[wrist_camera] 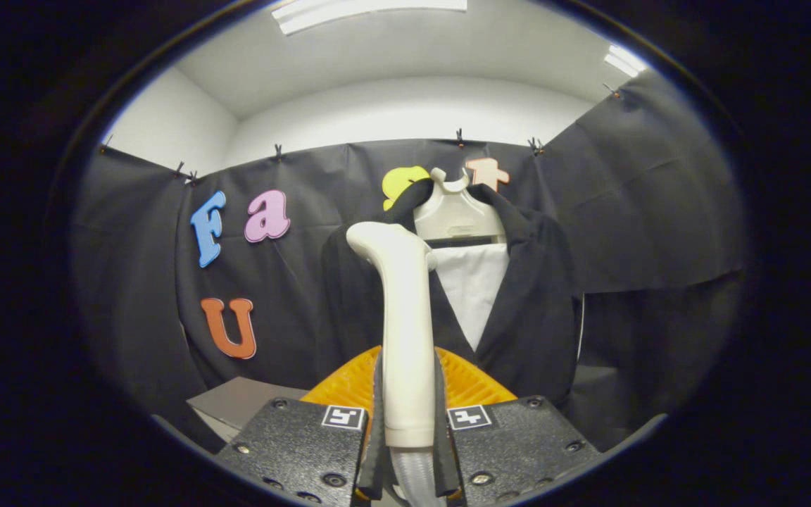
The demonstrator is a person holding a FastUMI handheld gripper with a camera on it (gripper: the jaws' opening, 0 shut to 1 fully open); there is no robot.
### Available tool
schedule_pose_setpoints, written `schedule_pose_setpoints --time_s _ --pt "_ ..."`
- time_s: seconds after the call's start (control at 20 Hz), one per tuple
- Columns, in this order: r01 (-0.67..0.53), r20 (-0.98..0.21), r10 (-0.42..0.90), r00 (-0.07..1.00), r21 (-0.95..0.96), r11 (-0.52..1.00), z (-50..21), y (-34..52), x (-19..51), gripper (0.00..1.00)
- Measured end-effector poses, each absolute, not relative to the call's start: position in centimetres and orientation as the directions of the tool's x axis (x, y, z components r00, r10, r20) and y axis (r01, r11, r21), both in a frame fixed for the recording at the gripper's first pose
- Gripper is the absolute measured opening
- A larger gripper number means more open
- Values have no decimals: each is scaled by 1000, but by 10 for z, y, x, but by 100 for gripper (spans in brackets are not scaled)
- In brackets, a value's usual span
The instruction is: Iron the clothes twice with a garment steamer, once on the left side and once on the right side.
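A white garment steamer (pixel 403 310) stands upright between my fingers, its head bent toward the left at the top. My gripper (pixel 409 415) is shut on the steamer's handle, and a ribbed hose leaves it below. Just beyond the steamer hangs a dark jacket (pixel 532 303) with a white panel (pixel 474 289) in its open front, on a white hanger (pixel 457 208). The steamer head sits at the height of the jacket's left lapel, near its left shoulder; I cannot tell whether it touches the cloth.
A grey table surface (pixel 243 400) lies low on the left beyond my fingers. Black cloth walls close the booth behind and on both sides of the jacket.
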State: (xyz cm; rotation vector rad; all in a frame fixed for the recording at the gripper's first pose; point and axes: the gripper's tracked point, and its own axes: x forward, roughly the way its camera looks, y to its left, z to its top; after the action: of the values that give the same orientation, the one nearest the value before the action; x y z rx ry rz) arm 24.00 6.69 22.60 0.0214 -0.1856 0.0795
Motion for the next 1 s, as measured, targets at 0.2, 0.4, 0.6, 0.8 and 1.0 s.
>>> schedule_pose_setpoints --time_s 0.2,0.4,0.6,0.8,1.0 --pt "-68 162 67 985 -1 998 216 66 246 30" --pt "-55 137 56 989 -12 998 192 64 235 30" --pt "-36 110 37 993 -16 999 180 60 235 30" --pt "-20 89 21 996 -10 1000 165 58 232 30" --pt "-6 69 6 998 11 1000 152 52 227 30"
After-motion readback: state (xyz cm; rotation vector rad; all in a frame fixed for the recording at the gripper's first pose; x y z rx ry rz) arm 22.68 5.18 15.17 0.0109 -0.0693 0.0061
